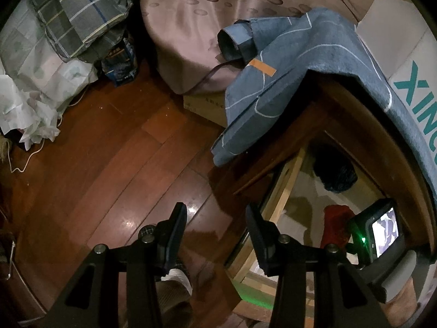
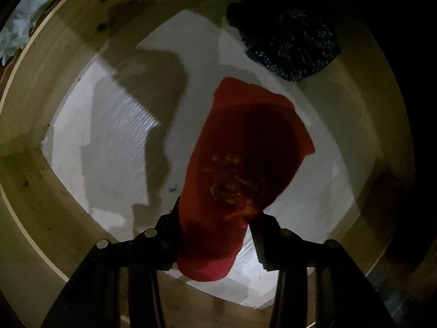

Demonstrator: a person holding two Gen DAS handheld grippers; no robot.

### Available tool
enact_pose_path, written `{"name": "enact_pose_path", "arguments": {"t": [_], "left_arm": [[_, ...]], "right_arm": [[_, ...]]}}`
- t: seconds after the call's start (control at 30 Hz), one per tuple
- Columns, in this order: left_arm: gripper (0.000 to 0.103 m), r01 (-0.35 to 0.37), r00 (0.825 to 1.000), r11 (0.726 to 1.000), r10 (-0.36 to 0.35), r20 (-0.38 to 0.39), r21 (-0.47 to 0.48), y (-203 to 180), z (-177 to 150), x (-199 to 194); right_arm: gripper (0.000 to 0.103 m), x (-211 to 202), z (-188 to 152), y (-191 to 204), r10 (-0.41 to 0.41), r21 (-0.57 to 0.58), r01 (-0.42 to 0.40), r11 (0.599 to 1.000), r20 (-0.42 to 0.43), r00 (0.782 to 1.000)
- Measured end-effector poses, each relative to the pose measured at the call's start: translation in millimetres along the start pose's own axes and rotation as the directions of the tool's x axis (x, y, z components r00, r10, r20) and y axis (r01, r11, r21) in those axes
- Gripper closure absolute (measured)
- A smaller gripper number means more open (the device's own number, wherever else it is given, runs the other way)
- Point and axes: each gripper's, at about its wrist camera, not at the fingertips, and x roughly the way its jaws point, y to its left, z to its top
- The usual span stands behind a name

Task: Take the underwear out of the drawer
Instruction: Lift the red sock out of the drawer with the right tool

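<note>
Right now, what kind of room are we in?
Likely a bedroom: a bed's patterned sheet, a plaid pillow, and an open wooden drawer holding a red garment.

the open wooden drawer carries the clothes on a pale, whitish bottom. a red garment with a yellow pattern lies near the middle of it, and a dark, speckled garment lies apart in a far corner. beside the drawer, the reddish wooden floor bears crumpled white paper.
</note>
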Motion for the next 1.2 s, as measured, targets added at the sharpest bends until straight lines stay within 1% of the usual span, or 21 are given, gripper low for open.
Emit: {"name": "enact_pose_path", "arguments": {"t": [0.1, 0.27, 0.33, 0.47, 0.5, 0.6, 0.73, 0.93, 1.0, 1.03, 1.2], "left_arm": [[0.057, 0.000, 1.000, 1.000, 0.000, -0.007, 0.004, 0, -1, 1], [0.057, -0.007, 1.000, 1.000, 0.007, -0.009, -0.010, 4, 2, 3], [0.057, -0.010, 1.000, 1.000, 0.010, -0.011, -0.007, 2, 2, 4], [0.057, -0.015, 1.000, 1.000, 0.015, -0.012, 0.019, -3, 0, 5], [0.057, -0.017, 1.000, 0.999, 0.018, -0.012, 0.027, -4, 0, 6], [0.057, -0.027, 1.000, 0.998, 0.027, -0.011, 0.050, -8, -2, 7], [0.057, -0.035, 0.999, 0.997, 0.036, -0.013, 0.064, -12, -3, 9], [0.057, -0.046, 0.999, 0.995, 0.046, -0.008, 0.093, -18, -4, 11], [0.057, -0.042, 0.999, 0.994, 0.042, -0.005, 0.104, -21, -5, 11], [0.057, -0.040, 0.999, 0.993, 0.041, -0.003, 0.110, -22, -6, 11], [0.057, -0.017, 1.000, 0.987, 0.014, 0.015, 0.157, -34, -8, 8]], "right_arm": [[0.071, 0, -2, 2, -0.008, -0.017, 0.008, 1.000, 0.002, 1.000], [0.076, 2, -11, 9, -0.043, -0.056, 0.043, 0.998, -0.007, 0.999], [0.076, 7, -18, 14, -0.054, -0.052, 0.054, 0.997, 0.001, 0.999], [0.077, 1, -29, 11, -0.065, -0.033, 0.066, 0.997, 0.027, 0.998], [0.077, -6, -29, 19, -0.064, -0.023, 0.065, 0.998, 0.035, 0.997], [0.077, -15, -41, 18, -0.070, 0.027, 0.068, 0.997, 0.070, 0.995], [0.077, -21, -53, 10, -0.067, 0.117, 0.053, 0.992, 0.126, 0.990], [0.077, -36, -70, 3, -0.088, 0.236, 0.038, 0.971, 0.204, 0.975], [0.077, -39, -76, 1, -0.103, 0.264, 0.041, 0.964, 0.222, 0.970], [0.077, -39, -87, -2, -0.102, 0.285, 0.033, 0.958, 0.232, 0.967], [0.077, -55, -93, -5, -0.115, 0.341, 0.020, 0.940, 0.261, 0.959]]}}
